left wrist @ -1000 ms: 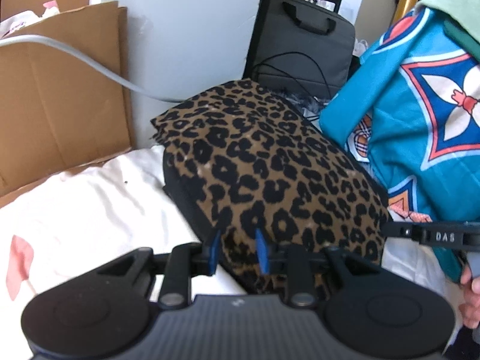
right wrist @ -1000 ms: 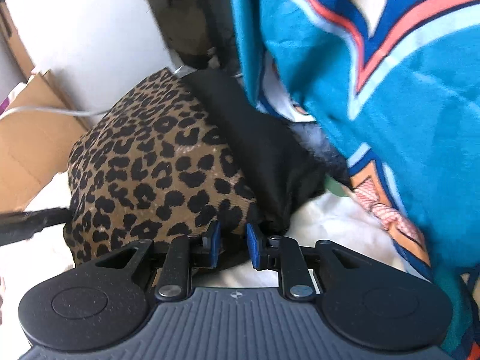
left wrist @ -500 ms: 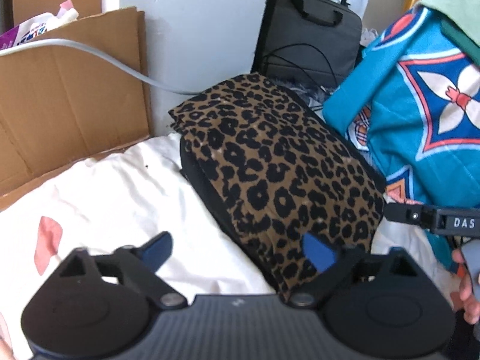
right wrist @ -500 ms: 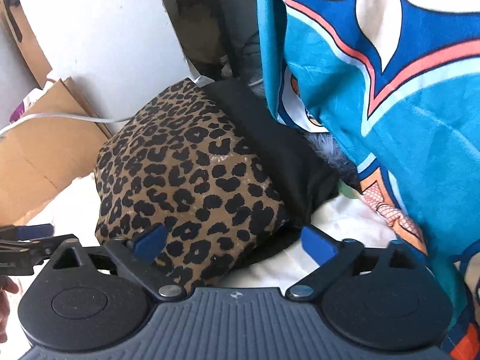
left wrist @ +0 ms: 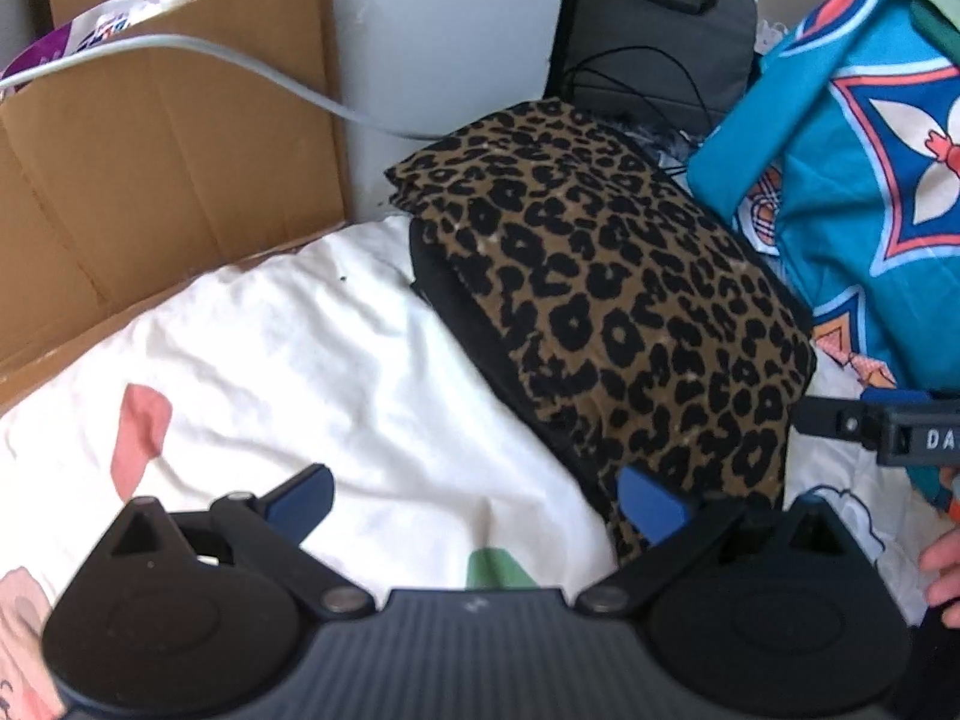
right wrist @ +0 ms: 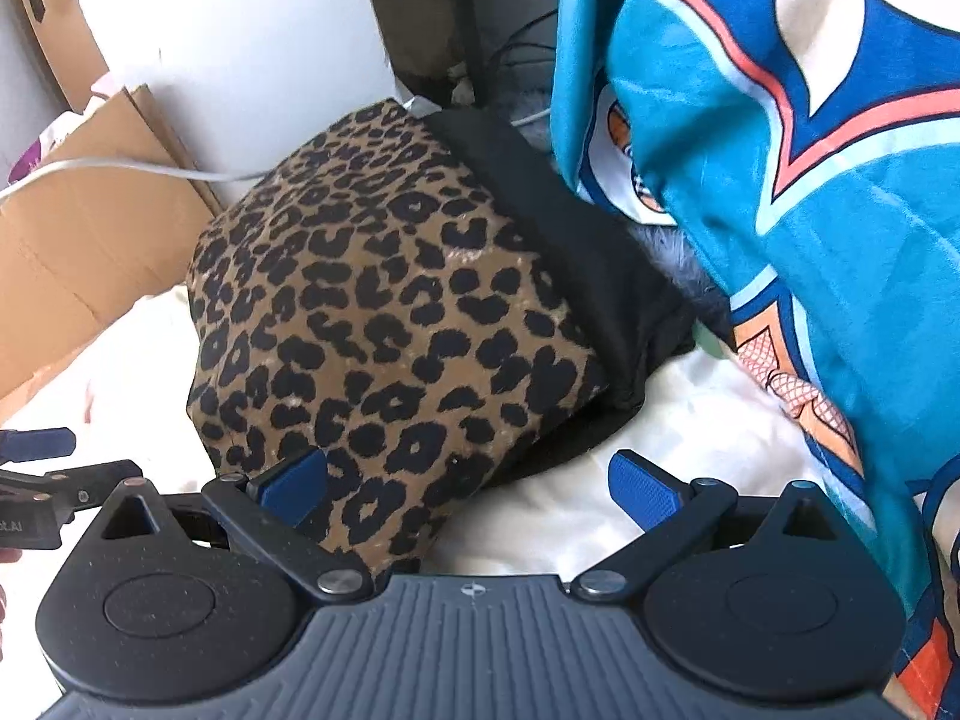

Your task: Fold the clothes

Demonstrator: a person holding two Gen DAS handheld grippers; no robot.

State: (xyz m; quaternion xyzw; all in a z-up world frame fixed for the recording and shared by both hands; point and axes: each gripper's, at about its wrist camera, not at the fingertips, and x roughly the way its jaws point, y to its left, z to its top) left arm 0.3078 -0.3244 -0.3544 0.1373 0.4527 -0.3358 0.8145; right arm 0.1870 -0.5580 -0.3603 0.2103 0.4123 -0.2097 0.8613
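A folded leopard-print garment (left wrist: 624, 276) lies on top of a folded black garment (left wrist: 468, 324) on the white bed sheet (left wrist: 312, 360). In the right wrist view the leopard-print garment (right wrist: 372, 312) covers most of the black garment (right wrist: 570, 240), whose right strip shows. My left gripper (left wrist: 474, 507) is open just short of the stack's near left corner, holding nothing. My right gripper (right wrist: 468, 483) is open too, its left pad over the leopard cloth's near edge, gripping nothing. The right gripper's tip (left wrist: 870, 426) shows at the right of the left wrist view.
A teal patterned quilt (right wrist: 780, 150) is heaped to the right of the stack. Flattened cardboard (left wrist: 150, 168) and a grey cable (left wrist: 252, 72) stand against the white wall at the left. A dark bag (left wrist: 654, 18) sits behind. A hand (left wrist: 942, 564) shows at the right edge.
Both grippers went from shut on the leopard-print garment's near edge to open, letting it go, and drew back a little. The garment now rests flat on the black one.
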